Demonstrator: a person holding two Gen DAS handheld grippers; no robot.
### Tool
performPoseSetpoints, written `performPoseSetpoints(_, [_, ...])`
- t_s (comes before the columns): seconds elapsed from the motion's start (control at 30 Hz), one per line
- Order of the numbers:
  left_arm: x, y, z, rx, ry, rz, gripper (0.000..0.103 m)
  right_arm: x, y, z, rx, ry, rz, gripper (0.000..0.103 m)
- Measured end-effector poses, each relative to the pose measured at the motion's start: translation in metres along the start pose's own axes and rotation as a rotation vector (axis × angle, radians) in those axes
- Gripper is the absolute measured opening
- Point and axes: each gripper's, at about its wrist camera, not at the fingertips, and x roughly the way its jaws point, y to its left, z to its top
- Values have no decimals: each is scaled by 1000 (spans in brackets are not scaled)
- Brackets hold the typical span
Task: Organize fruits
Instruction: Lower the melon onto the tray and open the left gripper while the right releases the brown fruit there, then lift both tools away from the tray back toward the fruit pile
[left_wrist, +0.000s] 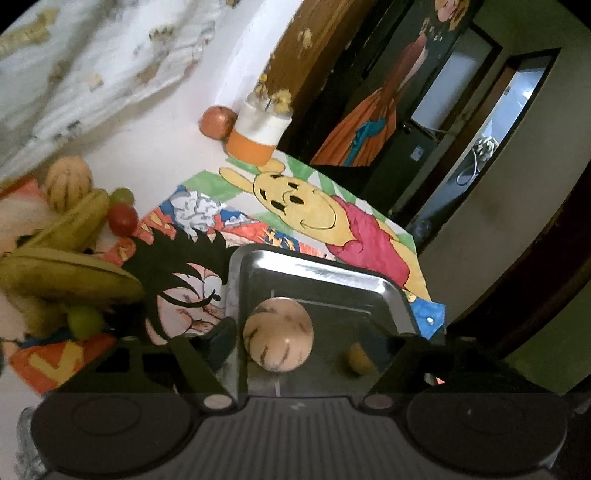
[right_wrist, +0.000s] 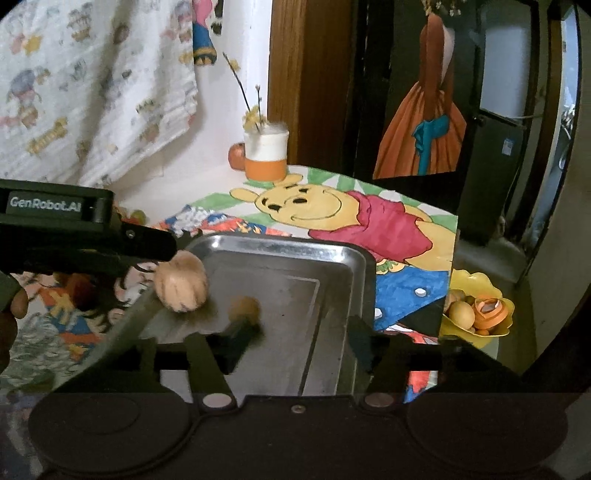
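On left gripper (right_wrist: 162, 245) body – white "GenRobot.AI"; elsewhere apparently none.

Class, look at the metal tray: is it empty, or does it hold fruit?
Not empty: the metal tray holds a pale striped melon and a small yellowish fruit.
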Motion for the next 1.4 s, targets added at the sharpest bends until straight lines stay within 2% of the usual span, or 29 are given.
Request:
performPoseSetpoints(0.2, [-43,-5,-9,19,-55,55,100,-37,3,-8,26,-43,20,93])
performPoseSetpoints(0.37, [-81,-4,-22,32,-95,118,103,-69,10,-19,46,-67,29,102])
performPoseSetpoints(0.6, [-125,-3,-51,72,-123,196,103,-106,25,-38,40,-67,32,102])
performPoseSetpoints(0.9, [-166,7,-93,107,-138,231,103,-145,44,-64,65,-23,42,102])
performPoseSetpoints(1.1, [-182,13,-115,151,-100,289,103,-153,59,-80,64,49,20,102])
performPoseSetpoints(1.4, [-196,31,-138,162,-50,313,103,-153,71,-95,110,148,42,102])
